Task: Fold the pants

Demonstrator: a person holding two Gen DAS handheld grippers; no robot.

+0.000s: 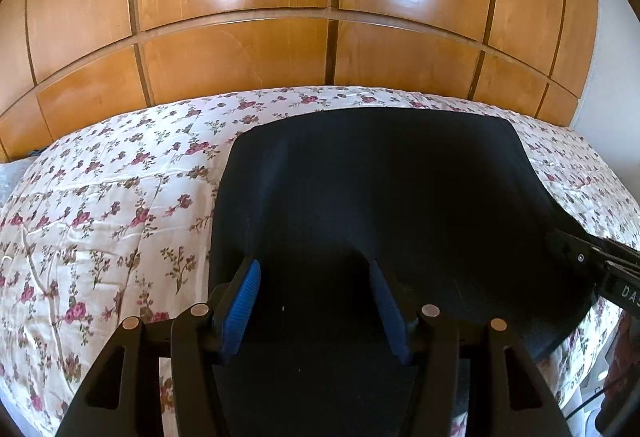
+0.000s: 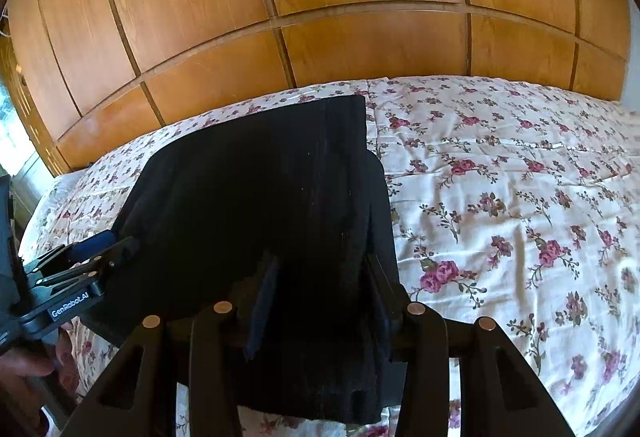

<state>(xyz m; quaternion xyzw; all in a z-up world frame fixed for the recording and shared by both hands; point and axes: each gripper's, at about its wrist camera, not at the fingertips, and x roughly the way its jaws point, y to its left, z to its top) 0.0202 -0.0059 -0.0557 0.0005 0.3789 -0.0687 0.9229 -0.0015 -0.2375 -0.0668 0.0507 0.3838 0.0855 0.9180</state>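
Observation:
Dark folded pants (image 1: 380, 189) lie flat on a floral bedspread (image 1: 100, 197), their far edge close to the wardrobe. My left gripper (image 1: 314, 301) is over the pants' near left part, its blue pads (image 1: 244, 301) spread wide with cloth lying between them, not pinched. In the right wrist view the pants (image 2: 260, 189) fill the middle. My right gripper (image 2: 320, 297) stands over their near right edge, jaws apart with black fabric between the fingers. Each gripper shows in the other's view: the right gripper (image 1: 592, 261) at the pants' right edge, the left gripper (image 2: 116, 243) at their left edge.
A glossy wooden wardrobe (image 1: 240, 49) rises right behind the bed. The bedspread (image 2: 500, 197) stretches wide to the right of the pants. A person's hand (image 2: 24, 365) grips the left tool's handle. A bright window (image 2: 12, 133) is at the far left.

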